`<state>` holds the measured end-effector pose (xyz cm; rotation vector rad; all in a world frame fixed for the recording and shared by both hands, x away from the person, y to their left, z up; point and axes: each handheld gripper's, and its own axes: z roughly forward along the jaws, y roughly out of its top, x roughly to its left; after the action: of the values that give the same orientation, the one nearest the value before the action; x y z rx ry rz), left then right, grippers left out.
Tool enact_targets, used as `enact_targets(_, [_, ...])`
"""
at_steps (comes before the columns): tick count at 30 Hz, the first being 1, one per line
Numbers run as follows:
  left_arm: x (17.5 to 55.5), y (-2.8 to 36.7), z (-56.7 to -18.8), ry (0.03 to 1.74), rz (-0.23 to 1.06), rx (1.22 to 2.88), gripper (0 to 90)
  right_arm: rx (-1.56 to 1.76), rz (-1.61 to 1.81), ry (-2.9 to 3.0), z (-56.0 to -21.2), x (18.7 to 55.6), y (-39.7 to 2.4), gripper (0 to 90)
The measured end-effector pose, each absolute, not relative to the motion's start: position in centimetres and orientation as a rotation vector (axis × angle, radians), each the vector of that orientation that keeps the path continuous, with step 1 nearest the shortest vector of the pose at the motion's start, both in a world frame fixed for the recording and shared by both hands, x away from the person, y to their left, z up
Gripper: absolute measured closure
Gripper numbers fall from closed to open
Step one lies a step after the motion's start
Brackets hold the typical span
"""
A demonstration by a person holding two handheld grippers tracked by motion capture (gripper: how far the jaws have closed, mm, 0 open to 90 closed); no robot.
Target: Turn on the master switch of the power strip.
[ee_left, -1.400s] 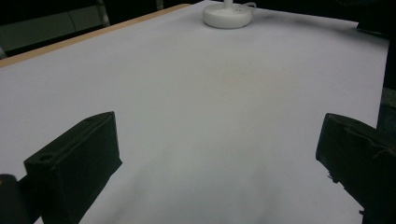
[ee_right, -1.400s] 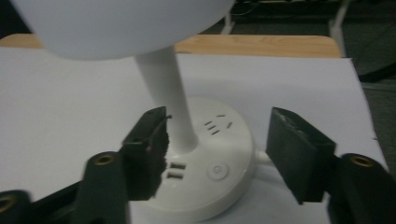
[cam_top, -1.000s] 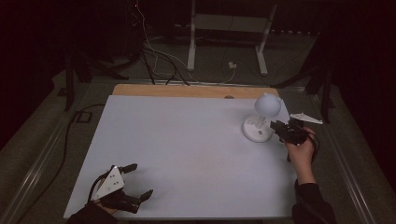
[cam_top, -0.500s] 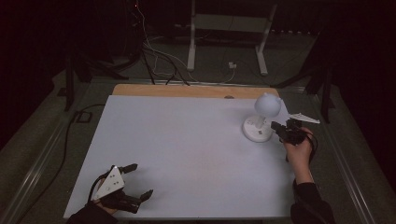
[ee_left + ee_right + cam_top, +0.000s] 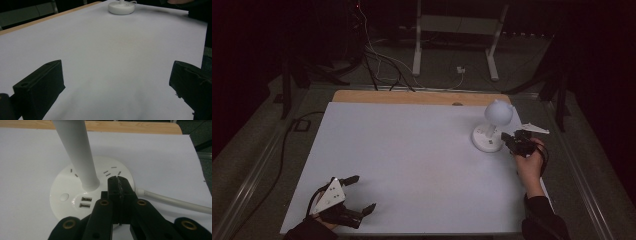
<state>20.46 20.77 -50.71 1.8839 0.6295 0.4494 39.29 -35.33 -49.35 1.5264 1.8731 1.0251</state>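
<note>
A white desk lamp stands at the table's right, with a round globe head [image 5: 498, 112] on a stem [image 5: 77, 152] and a flat round base [image 5: 487, 140]. The base [image 5: 65, 185] carries two USB ports [image 5: 85, 202], socket slots and a round button [image 5: 64, 197]. My right gripper [image 5: 508, 138] is shut with nothing between its jaws, and its tip [image 5: 117, 179] sits over the base's right part, just right of the stem. My left gripper [image 5: 363, 192] rests open near the table's front left corner, and its jaws [image 5: 117, 65] stand wide apart over bare white tabletop.
The lamp's white cable [image 5: 175, 202] runs off the base to the right. A wooden strip [image 5: 412, 96] borders the white table's [image 5: 412, 150] far edge. Beyond it are a stand's legs [image 5: 417, 50] and loose cables [image 5: 377, 55] on the dark floor.
My right gripper has edged slightly toward the lamp base. The left gripper has not moved.
</note>
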Motion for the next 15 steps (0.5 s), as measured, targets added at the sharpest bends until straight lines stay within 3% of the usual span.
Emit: enact_targets(15, [20.47, 20.76, -50.72, 0.629, 0.447, 1.884, 0.1, 1.465, 0.915, 1.935, -50.26, 39.44, -34.38, 90.0])
